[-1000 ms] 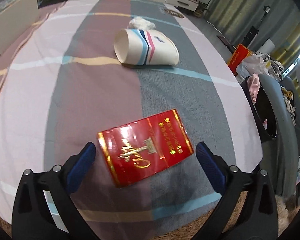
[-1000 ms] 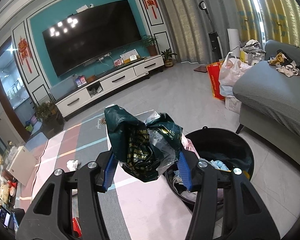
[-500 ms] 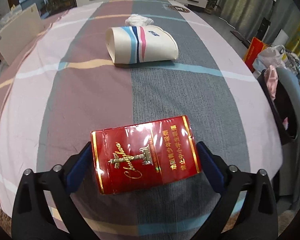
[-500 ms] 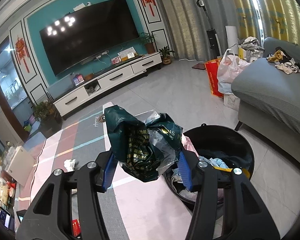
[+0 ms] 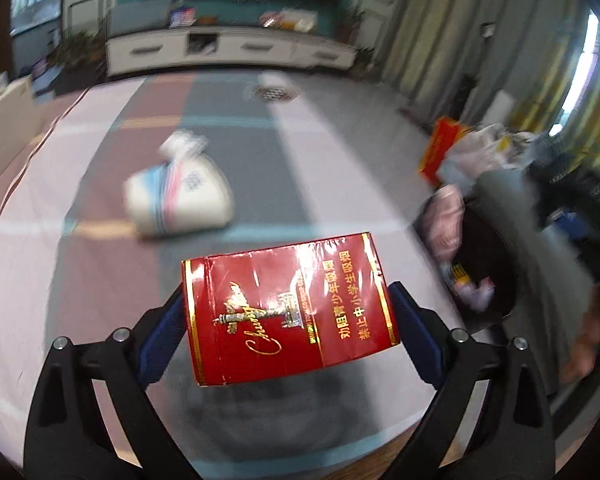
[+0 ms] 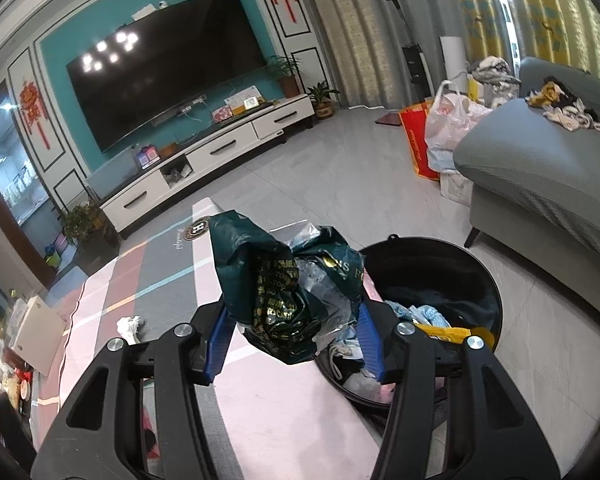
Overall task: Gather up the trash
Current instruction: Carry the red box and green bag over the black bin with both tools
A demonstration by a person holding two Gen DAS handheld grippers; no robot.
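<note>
My left gripper [image 5: 286, 320] is shut on a red cigarette pack [image 5: 288, 308] and holds it above the striped rug [image 5: 80, 280]. A white paper cup [image 5: 180, 204] lies on its side on the rug beyond it, with a crumpled tissue [image 5: 184, 144] behind. My right gripper [image 6: 294, 332] is shut on a crumpled dark green plastic bag [image 6: 288, 284], held up just left of the black trash bin [image 6: 432, 256], which holds assorted rubbish. The bin also shows at the right of the left wrist view [image 5: 484, 248].
A grey sofa [image 6: 540, 168] stands right of the bin, with bags [image 6: 436, 132] on the floor beside it. A white TV cabinet [image 6: 208, 160] runs along the far wall. A crumpled tissue [image 6: 130, 326] lies on the rug. A white box [image 6: 32, 332] sits at the left.
My left gripper closed on the cigarette pack, lifted it off the rug and swung up and rightwards; its view is now blurred. My right gripper with the bag shifted slightly toward the bin.
</note>
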